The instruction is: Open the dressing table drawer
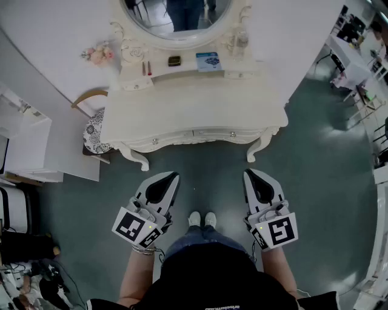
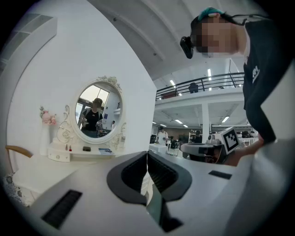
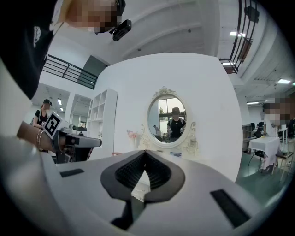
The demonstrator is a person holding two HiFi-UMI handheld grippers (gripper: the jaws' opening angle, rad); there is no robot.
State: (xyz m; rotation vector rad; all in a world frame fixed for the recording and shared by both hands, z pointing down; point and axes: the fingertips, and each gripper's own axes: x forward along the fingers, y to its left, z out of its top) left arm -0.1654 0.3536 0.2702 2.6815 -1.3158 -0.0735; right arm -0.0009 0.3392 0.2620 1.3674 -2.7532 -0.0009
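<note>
I am standing in front of the white table, holding my left gripper and my right gripper level over the green floor, well apart from the table and touching nothing. My left fingers are pressing together at their tips with nothing between them, and my right fingers are pressing together in the same way, empty. Under the table's front edge the left drawer and the right drawer are sitting side by side, both pushed in flush. They are cream-white with a wavy, carved lower edge, and each is showing one small round knob near its middle. Curved legs are framing them at either end. Behind the tabletop an oval mirror is rising from a low shelf carrying a blue box. A chair is tucked beside the table's left end.
</note>
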